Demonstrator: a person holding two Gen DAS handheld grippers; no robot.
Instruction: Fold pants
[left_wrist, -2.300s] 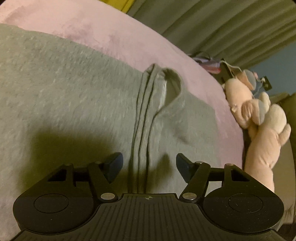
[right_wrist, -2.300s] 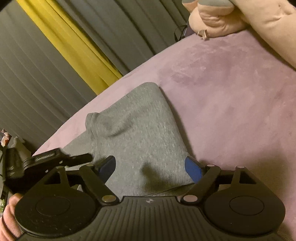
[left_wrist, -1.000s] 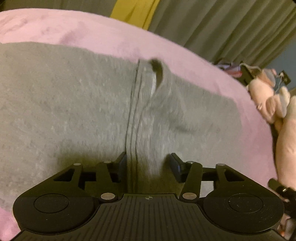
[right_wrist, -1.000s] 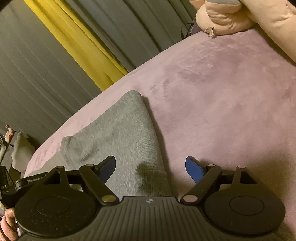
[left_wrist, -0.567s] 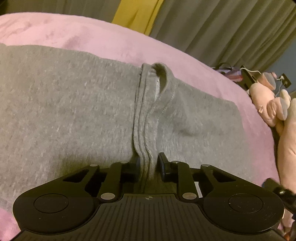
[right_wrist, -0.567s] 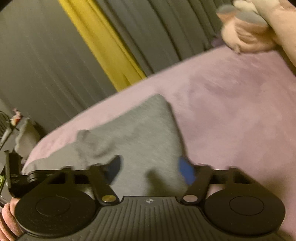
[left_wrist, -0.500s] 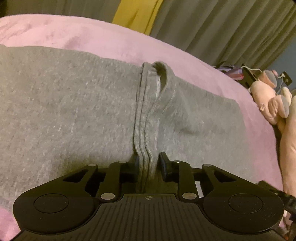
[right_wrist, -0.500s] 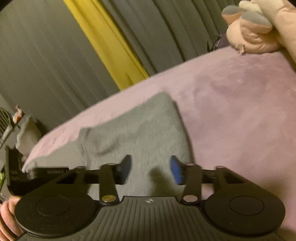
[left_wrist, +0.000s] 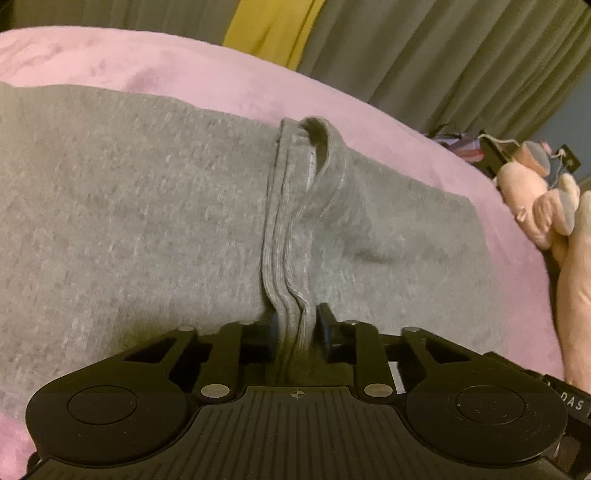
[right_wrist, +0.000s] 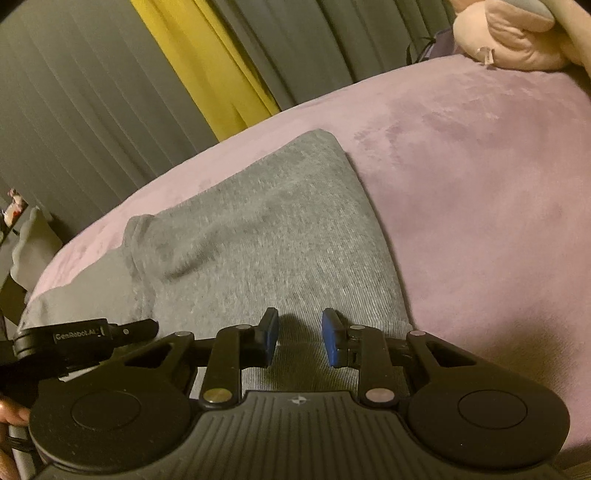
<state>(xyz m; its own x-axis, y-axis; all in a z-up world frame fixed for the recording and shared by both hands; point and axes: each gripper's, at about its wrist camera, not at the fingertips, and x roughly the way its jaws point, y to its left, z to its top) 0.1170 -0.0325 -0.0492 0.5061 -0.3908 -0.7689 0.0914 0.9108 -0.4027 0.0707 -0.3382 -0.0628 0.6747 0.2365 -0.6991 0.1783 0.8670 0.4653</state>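
Nearby, plush toy (left_wrist: 535, 206) beside grey pants (left_wrist: 129, 206), left gripper (left_wrist: 295, 326) pinching ribbed waistband (left_wrist: 286, 258), right gripper (right_wrist: 300, 334) slightly parted, empty

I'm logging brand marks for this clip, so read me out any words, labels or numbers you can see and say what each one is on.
"GenRobot.AI" on the black body of the left claw, seen in the right wrist view.
"DAS", cut off by the frame, on a black part at the left wrist view's right edge.
The pale strip inside the pants waistband: too blurred.
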